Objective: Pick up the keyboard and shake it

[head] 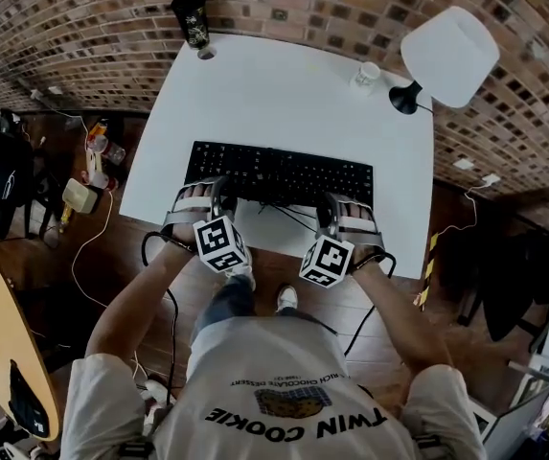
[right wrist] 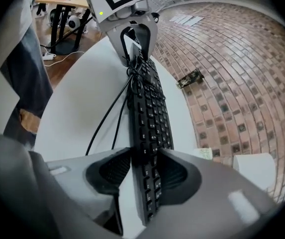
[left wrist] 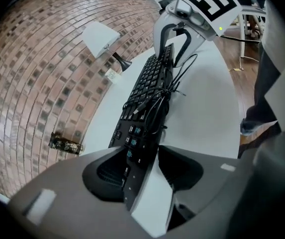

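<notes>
The keyboard (head: 279,172) is lying flat on the white table (head: 284,75), towards its near edge, with its long axis running left to right across the person's front. The left gripper (head: 197,204) is sitting at the keyboard's left end and the right gripper (head: 346,214) at its right end, so neither hand is standing nearer than the other; each is already at its own end, and the two are facing one another along the keyboard's length. In the left gripper view the jaws are standing wide apart with the keyboard's end running in between them, and a strip of bare table is showing between the board and one jaw, so the pads are not pressing on it. The right gripper view is showing much the same: jaws spread wide, the keyboard's end lying in the gap, a pale gap on one side, nothing clamped. Both grippers are therefore straddling the board without holding it. The loose cable (head: 293,214) is trailing beside the keyboard's near edge, between the two grippers. Any lift is, I judge, depending on both pairs of jaws closing squarely on opposite ends, so that the long board is rising level and not swinging from one end.
</notes>
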Demonstrator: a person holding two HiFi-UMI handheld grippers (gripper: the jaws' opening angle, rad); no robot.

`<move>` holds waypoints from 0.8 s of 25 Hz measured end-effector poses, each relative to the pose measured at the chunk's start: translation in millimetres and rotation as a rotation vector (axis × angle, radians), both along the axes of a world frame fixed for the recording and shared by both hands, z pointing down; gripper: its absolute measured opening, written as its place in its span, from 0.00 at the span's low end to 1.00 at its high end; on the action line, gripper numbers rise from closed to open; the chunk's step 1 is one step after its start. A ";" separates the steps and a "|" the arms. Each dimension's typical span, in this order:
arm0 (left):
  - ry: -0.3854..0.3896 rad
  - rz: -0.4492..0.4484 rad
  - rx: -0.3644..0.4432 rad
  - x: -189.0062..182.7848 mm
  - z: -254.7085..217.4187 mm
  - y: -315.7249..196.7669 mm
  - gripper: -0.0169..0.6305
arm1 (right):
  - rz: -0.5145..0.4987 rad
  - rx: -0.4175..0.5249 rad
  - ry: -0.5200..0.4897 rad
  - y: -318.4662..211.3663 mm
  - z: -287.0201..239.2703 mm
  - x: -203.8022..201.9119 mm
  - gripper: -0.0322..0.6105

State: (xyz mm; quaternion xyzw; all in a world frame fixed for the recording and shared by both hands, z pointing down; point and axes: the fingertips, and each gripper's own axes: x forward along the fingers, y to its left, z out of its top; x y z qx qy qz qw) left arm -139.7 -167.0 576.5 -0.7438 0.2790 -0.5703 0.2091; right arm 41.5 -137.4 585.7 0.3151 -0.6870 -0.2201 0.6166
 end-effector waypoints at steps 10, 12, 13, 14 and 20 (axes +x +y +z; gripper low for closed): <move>-0.114 0.122 -0.026 3.9 7.9 2.2 0.28 | -0.085 0.014 0.148 0.6 4.8 1.8 0.25; -0.139 0.142 -0.023 3.4 8.2 2.3 0.27 | -0.081 0.009 0.141 1.0 5.6 2.6 0.25; -0.142 0.146 -0.031 3.2 8.1 1.9 0.27 | -0.077 -0.001 0.135 0.6 5.6 2.5 0.25; -0.141 0.148 -0.044 2.9 7.5 1.5 0.27 | -0.073 -0.013 0.129 0.2 5.1 2.1 0.25; -0.111 0.182 -0.170 4.1 -4.8 0.9 0.26 | -0.097 -0.119 0.073 -0.1 -7.7 1.7 0.24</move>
